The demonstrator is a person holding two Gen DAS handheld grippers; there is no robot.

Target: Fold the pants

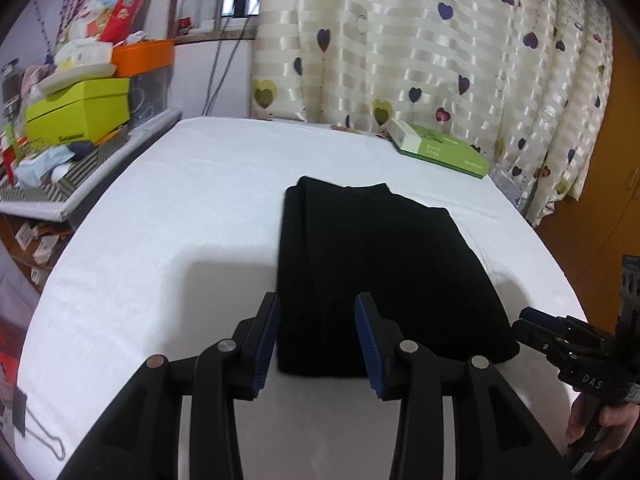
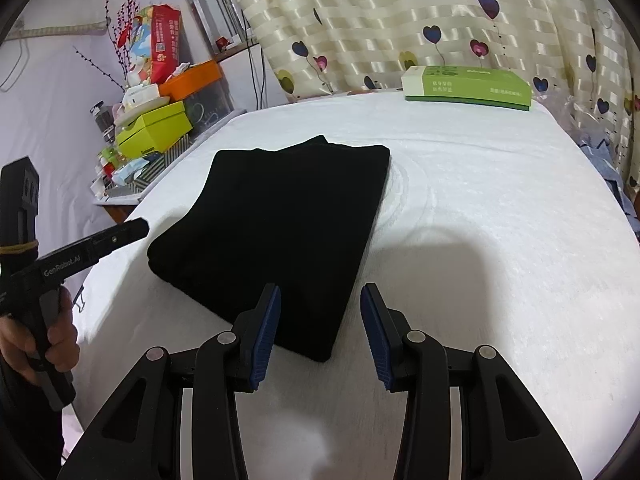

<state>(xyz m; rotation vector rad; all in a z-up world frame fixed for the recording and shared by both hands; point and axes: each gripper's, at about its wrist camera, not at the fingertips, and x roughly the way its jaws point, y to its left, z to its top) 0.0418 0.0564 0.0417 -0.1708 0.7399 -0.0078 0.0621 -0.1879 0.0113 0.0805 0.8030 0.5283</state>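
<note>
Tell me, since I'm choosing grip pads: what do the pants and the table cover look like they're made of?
Pants: black, matte, soft fabric, probably a knit; faint lengthwise ribs show in the left wrist view. Table cover: white, fuzzy cloth, seemingly terry or fleece, with a nubby, napped surface.

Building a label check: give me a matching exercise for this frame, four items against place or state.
Items:
1. pants
2. green box
3. left gripper
4. orange bin

Descriptions:
A. open, holding nothing
B. far edge of the white surface, by the curtain
C. folded into a black rectangle
D. on the cluttered stack beside the bed

Pairs: 1-C, 2-B, 3-A, 4-D
</note>
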